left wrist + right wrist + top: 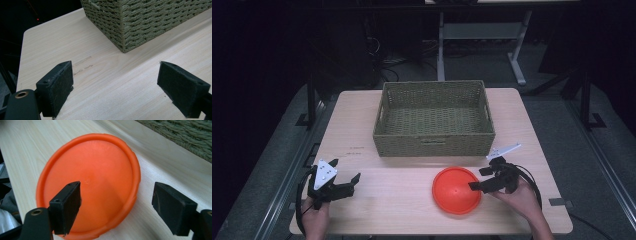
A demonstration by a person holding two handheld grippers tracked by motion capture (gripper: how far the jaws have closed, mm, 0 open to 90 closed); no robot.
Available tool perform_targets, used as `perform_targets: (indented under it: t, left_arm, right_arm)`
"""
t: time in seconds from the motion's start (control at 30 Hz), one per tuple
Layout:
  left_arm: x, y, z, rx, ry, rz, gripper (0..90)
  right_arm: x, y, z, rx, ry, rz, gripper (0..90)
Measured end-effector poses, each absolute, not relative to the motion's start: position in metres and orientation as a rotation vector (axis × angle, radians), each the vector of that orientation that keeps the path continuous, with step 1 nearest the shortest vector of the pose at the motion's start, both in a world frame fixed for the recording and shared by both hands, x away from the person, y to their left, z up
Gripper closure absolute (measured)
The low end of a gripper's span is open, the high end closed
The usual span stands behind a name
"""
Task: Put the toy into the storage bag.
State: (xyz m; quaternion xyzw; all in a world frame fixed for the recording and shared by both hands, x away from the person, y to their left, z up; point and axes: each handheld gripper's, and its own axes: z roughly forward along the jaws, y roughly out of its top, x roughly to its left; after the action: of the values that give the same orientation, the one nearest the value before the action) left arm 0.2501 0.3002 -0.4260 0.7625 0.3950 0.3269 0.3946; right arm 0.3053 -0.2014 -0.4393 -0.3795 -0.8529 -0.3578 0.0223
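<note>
An orange plastic plate (456, 189) lies flat on the wooden table (382, 200), in front of a woven green basket (434, 118). My right gripper (482, 179) is open at the plate's right edge, one jaw over the plate and the other past its rim. In the right gripper view the orange plate (92, 182) lies under the near jaw, my right gripper (116, 206) open above the rim. My left gripper (346, 177) rests open near the table's front left corner, nothing between its jaws. The left gripper (115, 87) looks over bare table towards a corner of the basket (140, 20).
The basket looks empty and stands at the back middle of the table. A white-legged desk frame (482, 40) stands on the dark floor beyond. Metal rails (287, 175) run along both sides of the table.
</note>
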Motion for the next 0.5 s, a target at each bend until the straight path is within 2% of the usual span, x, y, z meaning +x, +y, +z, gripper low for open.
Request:
perform_targets:
  t: [0.3, 0.5]
  left_arm:
    - [0.250, 0.300, -0.426, 1.940, 0.998, 0.826, 12.8]
    - [0.250, 0.300, -0.426, 1.934, 1.001, 0.832, 12.8]
  right_arm:
    - [0.312, -0.199, -0.451, -1.164, -2.645, -1.033, 32.9]
    - [0.314, -0.200, -0.453, -1.155, -2.647, -1.025, 34.2]
